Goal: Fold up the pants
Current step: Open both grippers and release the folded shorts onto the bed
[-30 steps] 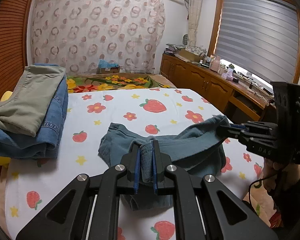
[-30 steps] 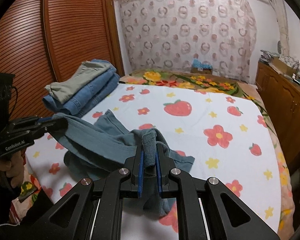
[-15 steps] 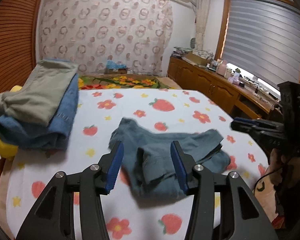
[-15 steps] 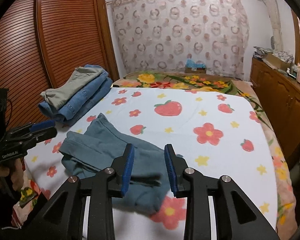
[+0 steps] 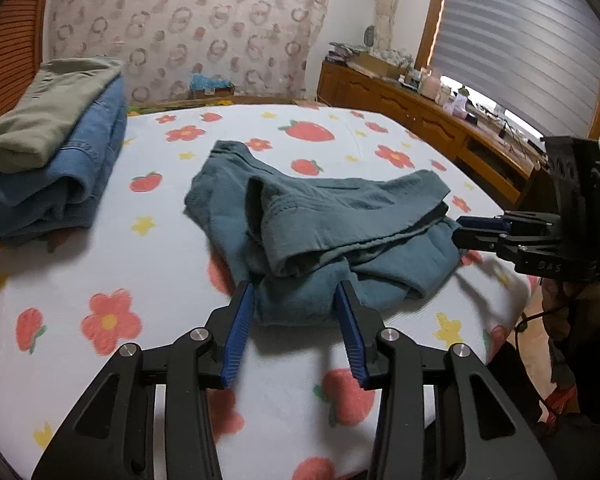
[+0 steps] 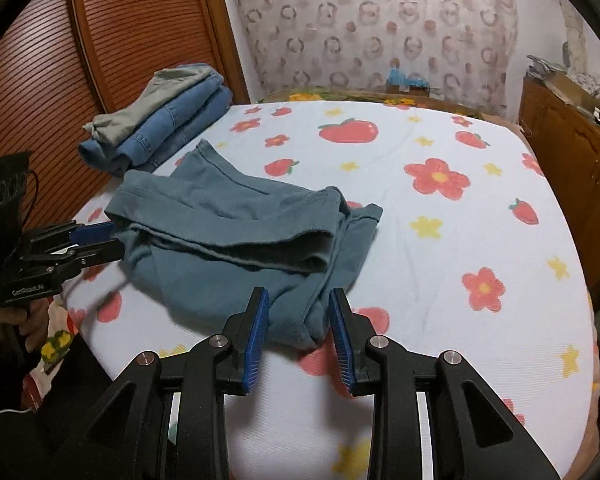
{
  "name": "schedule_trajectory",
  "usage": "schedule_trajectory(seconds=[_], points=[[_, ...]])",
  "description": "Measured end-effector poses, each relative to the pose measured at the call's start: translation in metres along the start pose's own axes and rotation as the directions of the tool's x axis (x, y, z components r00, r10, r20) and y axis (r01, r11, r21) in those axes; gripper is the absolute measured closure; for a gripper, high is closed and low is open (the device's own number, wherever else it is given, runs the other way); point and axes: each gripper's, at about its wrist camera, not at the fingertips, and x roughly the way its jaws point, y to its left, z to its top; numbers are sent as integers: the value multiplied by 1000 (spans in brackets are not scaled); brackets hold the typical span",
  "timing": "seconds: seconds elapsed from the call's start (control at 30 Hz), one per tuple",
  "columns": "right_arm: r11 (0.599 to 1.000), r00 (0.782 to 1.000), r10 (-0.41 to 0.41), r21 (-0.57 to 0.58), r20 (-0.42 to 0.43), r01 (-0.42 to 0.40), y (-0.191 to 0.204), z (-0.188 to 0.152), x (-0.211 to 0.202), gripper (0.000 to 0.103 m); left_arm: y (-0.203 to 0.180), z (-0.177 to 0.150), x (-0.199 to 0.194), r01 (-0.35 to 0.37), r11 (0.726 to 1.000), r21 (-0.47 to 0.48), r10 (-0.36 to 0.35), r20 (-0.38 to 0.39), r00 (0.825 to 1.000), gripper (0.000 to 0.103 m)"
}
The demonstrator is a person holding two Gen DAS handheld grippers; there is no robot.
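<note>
Teal pants (image 5: pixel 340 220) (image 6: pixel 228 232) lie loosely folded and rumpled on the strawberry-print bed sheet (image 5: pixel 160 260) (image 6: pixel 460 260). My left gripper (image 5: pixel 294 294) hangs just above their near edge. Its jaws are closing, with the cloth's edge between the blue pads (image 5: pixel 236 328), which do not press on it. My right gripper (image 6: pixel 299 298) stands over the pants' near corner. Its jaws are also closing around a fold of cloth without pinching it. Each gripper shows in the other's view, the right gripper (image 5: pixel 476 232) and the left gripper (image 6: pixel 100 240), each at an end of the pants.
A stack of folded clothes (image 5: pixel 52 140) (image 6: pixel 160 120), olive on blue denim, lies at the bed's far left. A slatted wooden door (image 6: pixel 120 40) stands behind it. A wooden cabinet (image 5: pixel 420 120) runs along the right under the window. A person's hand (image 5: pixel 572 300) holds the right gripper.
Both grippers were shut on the lifted pants, then let go. The pants dropped flat onto the bed. Both grippers sank toward the near edge, and their jaws narrowed a little.
</note>
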Motion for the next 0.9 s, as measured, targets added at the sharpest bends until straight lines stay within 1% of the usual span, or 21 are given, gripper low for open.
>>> schedule_trajectory(seconds=[0.03, 0.07, 0.1, 0.13, 0.17, 0.27, 0.3, 0.33, 0.4, 0.5, 0.63, 0.7, 0.77, 0.8, 0.83, 0.87, 0.9], points=[[1000, 1000, 7, -3, -1, -7, -2, 1, 0, 84, 0, 1, 2, -2, 1000, 0, 2, -6, 1000, 64], [1000, 1000, 16, -6, -4, -16, -3, 2, 1, 95, 0, 1, 4, -2, 1000, 3, 2, -11, 1000, 71], [1000, 1000, 20, -11, -4, -20, -3, 2, 0, 98, 0, 1, 5, 0, 1000, 5, 0, -11, 1000, 75], [1000, 1000, 18, -15, 2, -18, -5, 4, -1, 99, 1, 1, 6, -5, 1000, 6, 5, -11, 1000, 86], [1000, 1000, 8, -16, 18, -8, -6, 4, -4, 100, 1, 0, 6, -9, 1000, 7, 9, -6, 1000, 92], [999, 995, -30, 17, 92, 29, -14, 2, -19, 101, 4, 0, -11, -26, 1000, -12, 26, 49, 998, 94], [999, 993, -47, 30, 112, 44, -18, 2, -26, 101, 4, 0, -18, -21, 1000, -17, 22, 67, 998, 95], [998, 992, -47, 36, 118, 44, -20, -1, -31, 101, 3, 0, -25, -16, 1000, -18, 18, 79, 997, 95], [999, 993, -37, 34, 110, 33, -20, -5, -36, 101, 0, -2, -33, -8, 1000, -9, 9, 80, 997, 95], [999, 996, -32, 9, 84, 32, -15, -12, -35, 101, -1, -8, -36, -19, 1000, -7, 19, 67, 998, 95], [1000, 998, 2, 8, 57, -2, -13, -16, -32, 101, 3, -15, -40, -46, 999, -18, 46, 50, 998, 94], [1000, 998, -8, 5, 56, 8, -15, -13, -34, 100, 5, -14, -40, -64, 998, -15, 65, 46, 997, 92], [1000, 998, 2, -1, 64, -2, -13, -10, -34, 93, 6, -12, -39, -63, 998, -14, 64, 44, 997, 77], [1000, 998, -10, -9, 65, 10, -12, -7, -33, 83, 7, -11, -38, -59, 998, -15, 60, 44, 997, 72], [1000, 997, -24, -17, 67, 26, -10, -5, -32, 77, 6, -10, -36, -54, 998, -11, 55, 44, 998, 66], [999, 997, -31, -24, 70, 33, -8, -4, -32, 70, 5, -9, -36, -50, 999, -7, 51, 45, 998, 63], [999, 997, -23, -34, 71, 26, -7, -2, -30, 69, 4, -7, -35, -47, 999, -2, 47, 46, 998, 62]])
